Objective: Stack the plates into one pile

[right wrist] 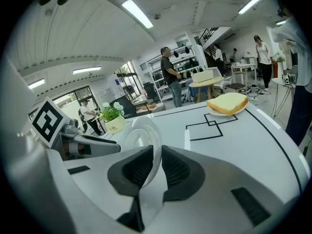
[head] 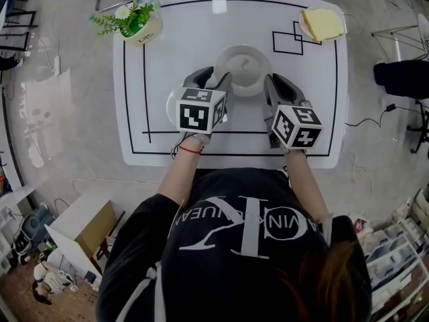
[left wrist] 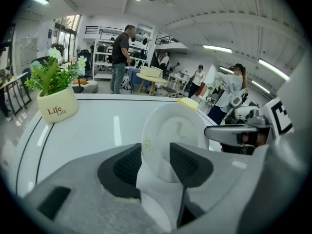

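A white plate (head: 242, 66) with a small grey squiggle inside hangs over the middle of the white table (head: 167, 39), held at both sides. My left gripper (head: 211, 79) is shut on its left rim, and in the left gripper view the plate (left wrist: 178, 130) stands tilted between the pads of that gripper (left wrist: 156, 162). My right gripper (head: 275, 86) is shut on the right rim; the right gripper view shows the thin rim of the plate (right wrist: 141, 135) pinched in that gripper (right wrist: 152, 167). A second white plate (head: 171, 109) lies on the table, mostly hidden under the left gripper's marker cube.
A potted plant (head: 134, 20) stands at the far left corner. A slice of bread on a small plate (head: 322, 24) sits at the far right corner, next to black square outlines. People stand among shelves and tables beyond the table.
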`<move>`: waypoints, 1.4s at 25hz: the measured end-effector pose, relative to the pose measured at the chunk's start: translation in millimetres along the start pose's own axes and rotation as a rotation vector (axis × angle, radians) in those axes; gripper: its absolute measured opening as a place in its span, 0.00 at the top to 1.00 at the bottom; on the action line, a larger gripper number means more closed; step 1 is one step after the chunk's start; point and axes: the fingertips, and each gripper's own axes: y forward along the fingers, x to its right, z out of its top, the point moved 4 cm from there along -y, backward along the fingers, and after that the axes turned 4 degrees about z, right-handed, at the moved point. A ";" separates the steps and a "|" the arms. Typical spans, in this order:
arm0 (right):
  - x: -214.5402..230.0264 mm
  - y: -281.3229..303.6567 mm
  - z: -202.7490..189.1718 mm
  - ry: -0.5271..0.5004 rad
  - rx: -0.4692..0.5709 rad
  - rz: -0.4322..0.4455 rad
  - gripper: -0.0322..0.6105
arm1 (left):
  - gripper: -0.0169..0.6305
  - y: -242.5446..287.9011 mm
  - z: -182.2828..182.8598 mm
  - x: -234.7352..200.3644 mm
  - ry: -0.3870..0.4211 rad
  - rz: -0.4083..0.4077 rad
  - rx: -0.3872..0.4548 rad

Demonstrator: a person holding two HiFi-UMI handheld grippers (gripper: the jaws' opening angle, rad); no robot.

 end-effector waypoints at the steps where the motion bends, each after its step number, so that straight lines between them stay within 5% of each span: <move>1: -3.5 0.3 1.8 -0.007 0.001 0.014 0.86 | 0.69 -3.1 0.5 -2.2 -0.007 0.010 0.009; 16: -74.9 20.0 1.8 -0.113 -0.050 0.227 0.86 | 0.68 -73.1 -25.8 -47.7 -0.170 0.168 0.078; 24: -117.3 34.7 -30.1 -0.123 -0.141 0.338 0.86 | 0.68 -110.1 -72.3 -72.6 -0.246 0.247 0.033; 35: -139.1 43.2 -70.8 -0.078 -0.243 0.379 0.86 | 0.66 -125.4 -115.5 -87.3 -0.301 0.256 -0.035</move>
